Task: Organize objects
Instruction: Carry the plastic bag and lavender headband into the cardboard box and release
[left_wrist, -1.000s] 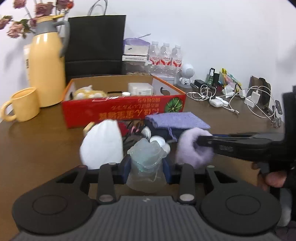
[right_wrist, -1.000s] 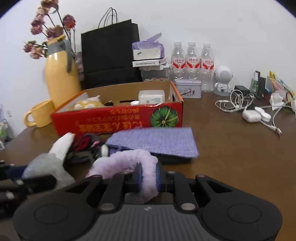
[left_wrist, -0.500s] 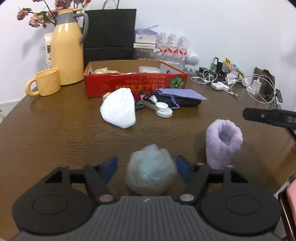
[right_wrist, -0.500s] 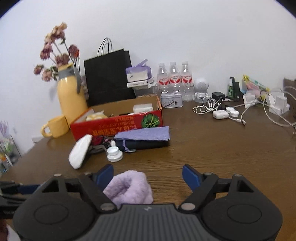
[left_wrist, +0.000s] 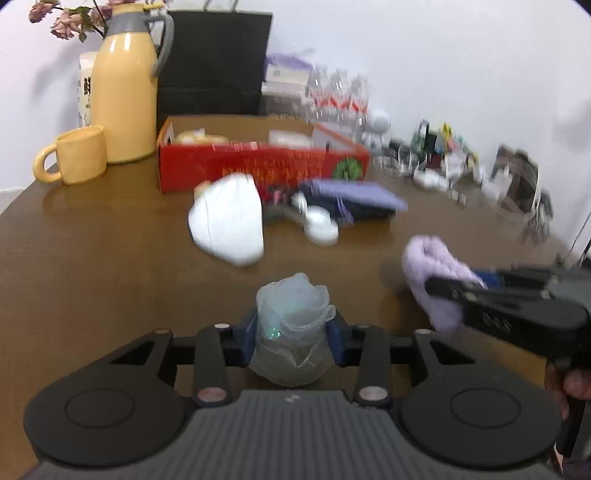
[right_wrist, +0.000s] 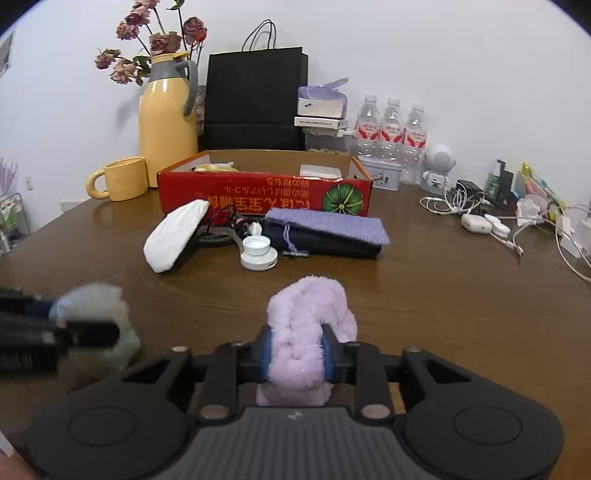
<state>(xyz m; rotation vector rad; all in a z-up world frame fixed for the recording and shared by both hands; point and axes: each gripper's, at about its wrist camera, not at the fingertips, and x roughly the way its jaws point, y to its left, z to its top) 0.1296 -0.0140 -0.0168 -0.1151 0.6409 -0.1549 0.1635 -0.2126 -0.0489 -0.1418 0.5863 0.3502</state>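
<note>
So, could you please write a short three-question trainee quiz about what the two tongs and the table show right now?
1. True or false: the left tongs are shut on the crumpled translucent plastic bag.
2. What do the right tongs grip?
A. fluffy lilac fabric band
B. yellow ceramic mug
C. white folded cloth
3. Fill in: the red cardboard box stands behind the flat ______ knitted pouch.

Key: 1 true; 2 A; 3 purple.
</note>
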